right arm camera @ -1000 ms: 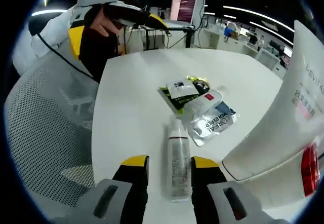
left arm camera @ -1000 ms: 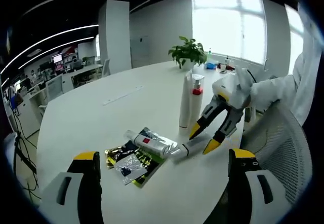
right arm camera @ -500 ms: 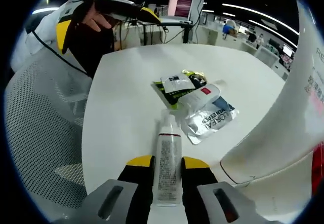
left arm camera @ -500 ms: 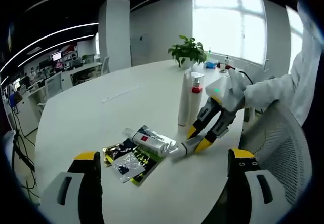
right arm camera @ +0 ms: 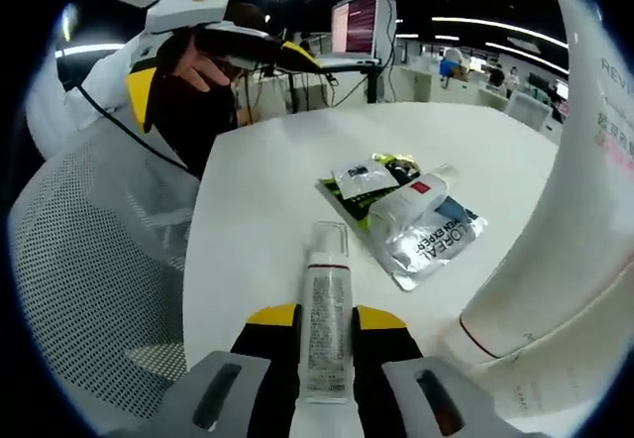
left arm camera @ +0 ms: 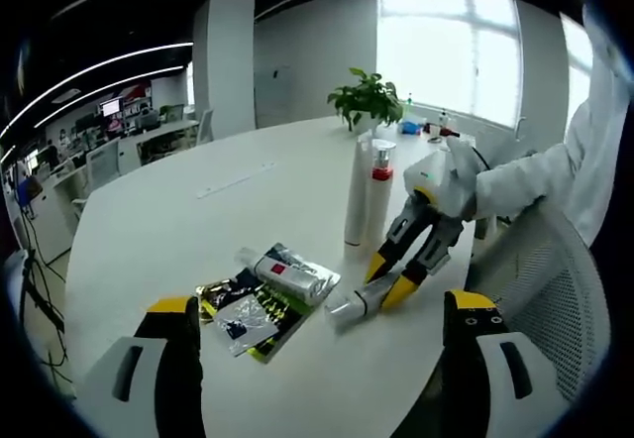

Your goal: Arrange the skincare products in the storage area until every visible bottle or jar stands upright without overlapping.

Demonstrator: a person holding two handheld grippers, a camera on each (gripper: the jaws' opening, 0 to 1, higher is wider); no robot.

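A small clear-capped white bottle [right arm camera: 325, 279] lies on the white table [right arm camera: 248, 210], with my right gripper [right arm camera: 325, 316] shut on its body. In the left gripper view the right gripper [left arm camera: 388, 281] pinches that bottle [left arm camera: 347, 307] near the table's front edge. Just behind it stand a tall white bottle [left arm camera: 357, 195] and a pump bottle with a red collar [left arm camera: 380, 192], both upright. A white tube [left arm camera: 292, 272] lies on several flat sachets [left arm camera: 248, 311]. My left gripper [left arm camera: 317, 302] is open and holds nothing, well back from the pile.
A potted plant [left arm camera: 369, 96] stands at the table's far side. A mesh chair [left arm camera: 555, 289] sits by the right edge. In the right gripper view a big white bottle [right arm camera: 555, 240] looms close on the right, and the tube [right arm camera: 411, 200] and sachets [right arm camera: 362, 175] lie ahead.
The right gripper went from open around the small lying bottle to shut on it, and has drawn it a little towards the table's front edge. The left gripper stayed open.
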